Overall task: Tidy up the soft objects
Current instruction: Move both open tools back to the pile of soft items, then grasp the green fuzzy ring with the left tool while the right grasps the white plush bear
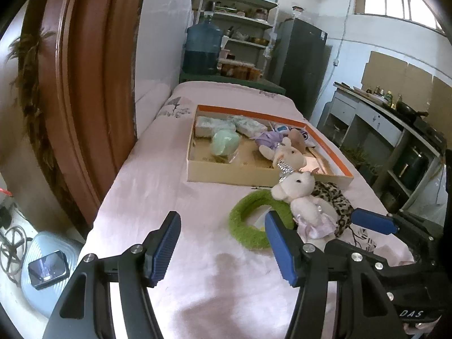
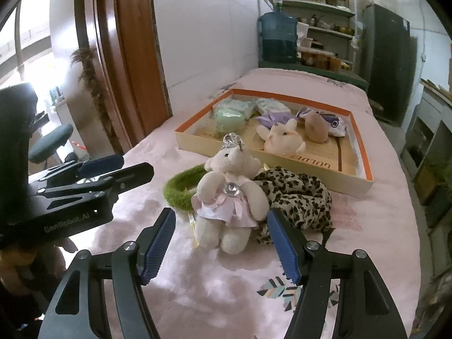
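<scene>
A white plush bear in a pink dress and crown sits upright on the pink bedsheet, between a green fuzzy ring and a leopard-print cloth. My right gripper is open, its blue pads either side of the bear's legs, not touching. My left gripper is open and empty over the sheet, left of the bear and ring. It also shows in the right wrist view. A shallow orange-rimmed cardboard box behind holds another plush bear, a green soft item and other soft things.
A brown wooden headboard runs along the left of the bed. A blue water jug, shelves and a dark fridge stand beyond the bed's end. A phone on a blue stool lies on the floor at left.
</scene>
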Demonstrator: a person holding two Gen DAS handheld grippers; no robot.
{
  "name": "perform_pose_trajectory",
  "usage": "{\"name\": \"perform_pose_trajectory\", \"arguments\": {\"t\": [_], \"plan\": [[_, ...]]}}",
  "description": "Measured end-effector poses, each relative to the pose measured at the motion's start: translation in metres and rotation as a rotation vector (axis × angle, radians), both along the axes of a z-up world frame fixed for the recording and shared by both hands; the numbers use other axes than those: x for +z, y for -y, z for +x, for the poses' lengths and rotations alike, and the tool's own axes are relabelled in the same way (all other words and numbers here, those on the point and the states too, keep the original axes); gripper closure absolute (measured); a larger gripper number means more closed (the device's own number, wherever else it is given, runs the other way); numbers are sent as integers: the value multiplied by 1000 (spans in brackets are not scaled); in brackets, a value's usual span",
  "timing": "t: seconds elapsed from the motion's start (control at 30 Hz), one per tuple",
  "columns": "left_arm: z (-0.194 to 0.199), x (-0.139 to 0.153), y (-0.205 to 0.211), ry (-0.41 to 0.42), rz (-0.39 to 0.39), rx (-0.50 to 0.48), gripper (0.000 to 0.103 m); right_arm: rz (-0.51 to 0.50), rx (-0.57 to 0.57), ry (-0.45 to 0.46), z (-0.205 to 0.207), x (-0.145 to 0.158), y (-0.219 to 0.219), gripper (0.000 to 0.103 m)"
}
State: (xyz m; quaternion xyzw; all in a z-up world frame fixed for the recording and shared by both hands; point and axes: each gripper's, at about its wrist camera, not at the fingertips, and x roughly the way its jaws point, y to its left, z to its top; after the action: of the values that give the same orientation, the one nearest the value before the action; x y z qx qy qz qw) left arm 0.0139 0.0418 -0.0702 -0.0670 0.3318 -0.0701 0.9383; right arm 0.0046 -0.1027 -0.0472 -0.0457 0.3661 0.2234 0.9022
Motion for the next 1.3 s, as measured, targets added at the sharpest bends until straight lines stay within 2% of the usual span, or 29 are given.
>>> {"name": "perform_pose_trajectory", "arguments": {"t": [0.37,0.57,0.9,0.93,1.0,1.03,1.13,1.2,1.3], "plan": [[9,-10,-4,-21,-8,0,42,-13,4,-9,11,-9,-3,34],[17,-12,-1,-27,-1,-11,42,20,37,0,15,-7,-8,34],[45,-34,6,-155,-48,-70,42,-29,16,-40,27,-24,-10,35],[46,-36,6,-169,-56,-76,42,-37,14,-41,28,-25,-9,37],[49,-40,7,-195,-63,-86,42,-54,-3,-40,28,-26,-8,55],[50,-41,8,-196,-64,-88,42,-58,-16,-41,29,-26,-5,60],[48,-42,8,-198,-83,-102,50,-20,-19,-66,31,-26,2,67],[48,-42,8,-198,-106,-116,74,-15,-21,-69,30,-26,4,69],[48,-44,6,-208,-136,-131,88,-12,-19,-64,28,-25,2,71]]}}
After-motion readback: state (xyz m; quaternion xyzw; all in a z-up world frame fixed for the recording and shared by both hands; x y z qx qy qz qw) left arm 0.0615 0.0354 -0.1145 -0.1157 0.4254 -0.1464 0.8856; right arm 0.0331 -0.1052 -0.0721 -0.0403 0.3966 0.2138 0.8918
